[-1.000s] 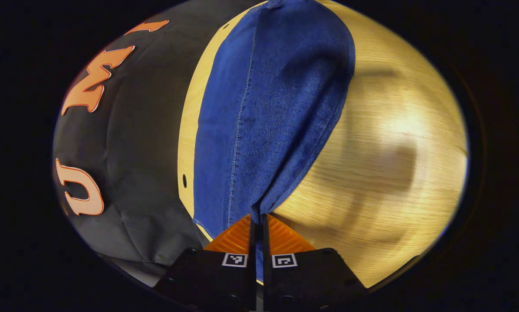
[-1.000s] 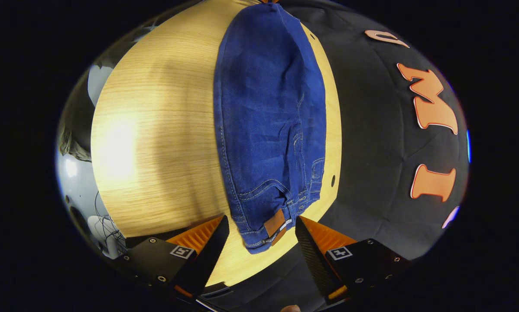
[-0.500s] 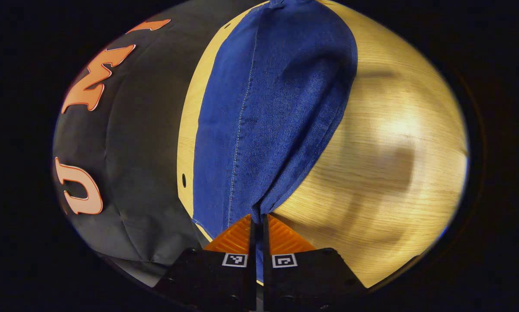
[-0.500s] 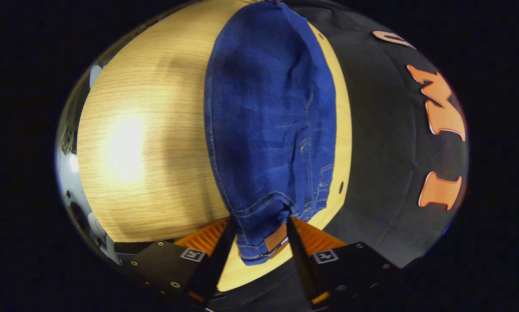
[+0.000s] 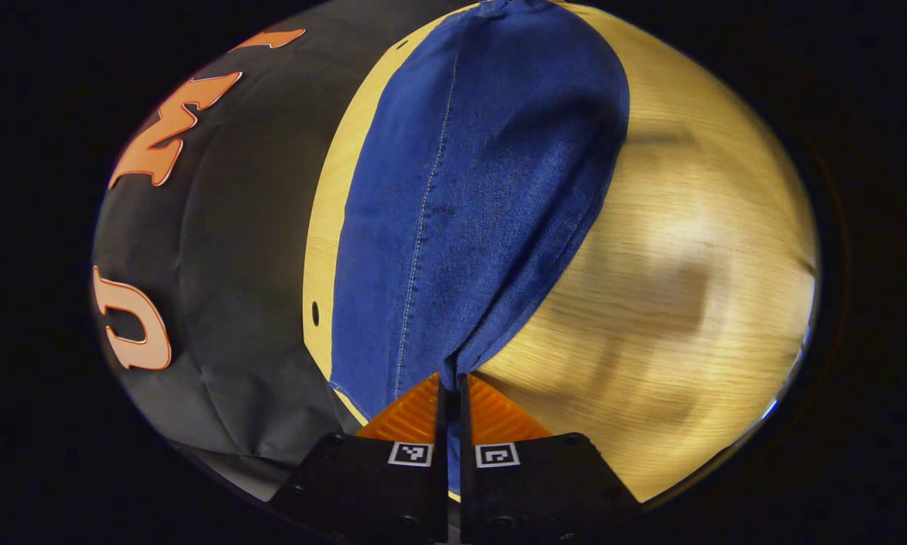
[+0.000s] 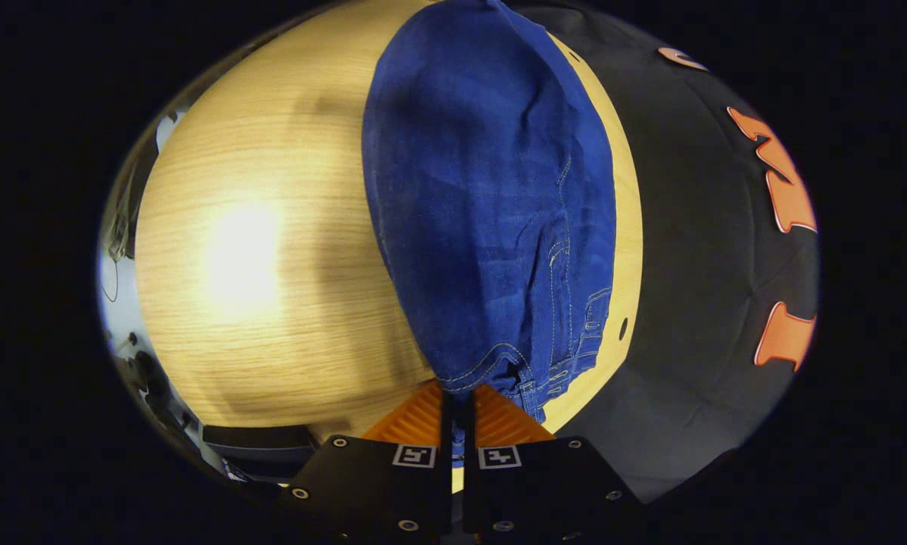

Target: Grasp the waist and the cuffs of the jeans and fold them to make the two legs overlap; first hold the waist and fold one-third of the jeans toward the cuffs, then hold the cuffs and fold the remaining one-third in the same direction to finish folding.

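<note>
At 6 o'clock in the left gripper view, the left gripper (image 5: 450,390) is clamped on the jeans (image 5: 469,204) at their cuff end; the denim runs to 12 o'clock over the table (image 5: 673,257). At 6 o'clock in the right gripper view, the right gripper (image 6: 457,401) is clamped on the waist of the jeans (image 6: 491,204).

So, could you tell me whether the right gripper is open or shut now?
Shut. In the right gripper view the right gripper has both fingers pressed together on the waist end of the jeans.
</note>
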A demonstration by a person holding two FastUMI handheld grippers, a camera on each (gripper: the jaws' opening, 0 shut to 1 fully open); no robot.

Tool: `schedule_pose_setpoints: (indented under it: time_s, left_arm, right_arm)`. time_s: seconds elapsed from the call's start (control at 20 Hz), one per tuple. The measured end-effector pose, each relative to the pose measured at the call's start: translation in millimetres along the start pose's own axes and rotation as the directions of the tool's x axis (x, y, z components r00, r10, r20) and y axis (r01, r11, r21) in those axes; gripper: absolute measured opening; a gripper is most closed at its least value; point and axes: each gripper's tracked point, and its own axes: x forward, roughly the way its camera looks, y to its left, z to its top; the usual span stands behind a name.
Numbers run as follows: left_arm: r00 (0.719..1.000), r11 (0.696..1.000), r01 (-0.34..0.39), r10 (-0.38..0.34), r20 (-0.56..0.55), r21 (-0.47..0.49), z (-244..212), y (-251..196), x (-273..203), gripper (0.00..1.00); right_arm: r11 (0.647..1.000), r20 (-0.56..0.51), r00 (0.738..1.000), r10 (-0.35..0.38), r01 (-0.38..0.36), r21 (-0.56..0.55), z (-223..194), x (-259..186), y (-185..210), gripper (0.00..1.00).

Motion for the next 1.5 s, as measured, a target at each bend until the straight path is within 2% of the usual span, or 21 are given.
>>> schedule_pose_setpoints:
  time_s: [0.15, 0.3, 0.55, 0.7, 0.8, 0.95, 1.0, 1.1, 1.15, 1.2, 1.25, 1.3, 1.35, 1.5]
  left_arm:
    - [0.998, 0.997, 0.069, -0.069, -0.009, -0.037, -1, 5, -2, 0.07]
    - [0.977, 0.978, 0.209, -0.210, -0.036, -0.029, 0, 9, -8, 0.07]
    - [0.914, 0.913, 0.403, -0.405, -0.019, -0.070, 11, 41, -26, 0.06]
    - [0.866, 0.860, 0.498, -0.500, 0.011, -0.111, 17, 75, -39, 0.07]
    - [0.807, 0.798, 0.586, -0.591, 0.009, -0.140, 17, 88, -40, 0.07]
    - [0.706, 0.698, 0.700, -0.708, 0.000, -0.153, 14, 110, -27, 0.07]
    - [0.666, 0.657, 0.736, -0.746, -0.001, -0.160, 13, 115, -27, 0.07]
    - [0.568, 0.560, 0.808, -0.823, -0.010, -0.186, 12, 117, -15, 0.06]
    - [0.523, 0.515, 0.832, -0.852, -0.018, -0.209, 8, 119, -7, 0.06]
    - [0.471, 0.464, 0.855, -0.882, -0.029, -0.231, 5, 121, 1, 0.06]
    - [0.430, 0.426, 0.871, -0.902, -0.038, -0.244, 3, 123, 11, 0.07]
    - [0.411, 0.409, 0.878, -0.910, -0.048, -0.248, 1, 126, 24, 0.06]
    - [0.411, 0.411, 0.879, -0.910, -0.055, -0.241, 0, 130, 41, 0.07]
    - [0.429, 0.434, 0.871, -0.900, -0.074, -0.230, 7, 149, 92, 0.07]
  right_arm:
    - [0.995, 0.025, 0.999, 0.031, -0.033, 0.090, -4, -6, -6, 0.06]
    - [0.983, 0.081, 0.992, 0.099, -0.110, 0.146, 0, -20, -14, 0.06]
    - [0.940, 0.106, 0.967, 0.233, -0.252, 0.230, -7, -41, -55, 0.06]
    - [0.887, 0.124, 0.936, 0.329, -0.352, 0.300, -6, -46, -80, 0.06]
    - [0.849, 0.138, 0.915, 0.379, -0.403, 0.341, -4, -43, -93, 0.06]
    - [0.772, 0.150, 0.868, 0.474, -0.491, 0.404, -5, -33, -106, 0.06]
    - [0.733, 0.159, 0.846, 0.508, -0.522, 0.435, -4, -28, -112, 0.06]
    - [0.684, 0.172, 0.831, 0.529, -0.538, 0.493, -2, -17, -128, 0.06]
    - [0.657, 0.177, 0.826, 0.535, -0.538, 0.528, -1, -11, -139, 0.06]
    - [0.640, 0.177, 0.828, 0.533, -0.531, 0.555, -1, -2, -150, 0.06]
    - [0.630, 0.171, 0.832, 0.529, -0.519, 0.578, 0, 12, -158, 0.06]
    - [0.619, 0.162, 0.837, 0.523, -0.504, 0.603, 1, 24, -167, 0.06]
    - [0.608, 0.153, 0.842, 0.518, -0.487, 0.627, 2, 37, -173, 0.06]
    - [0.594, 0.119, 0.865, 0.487, -0.428, 0.681, 10, 73, -190, 0.06]
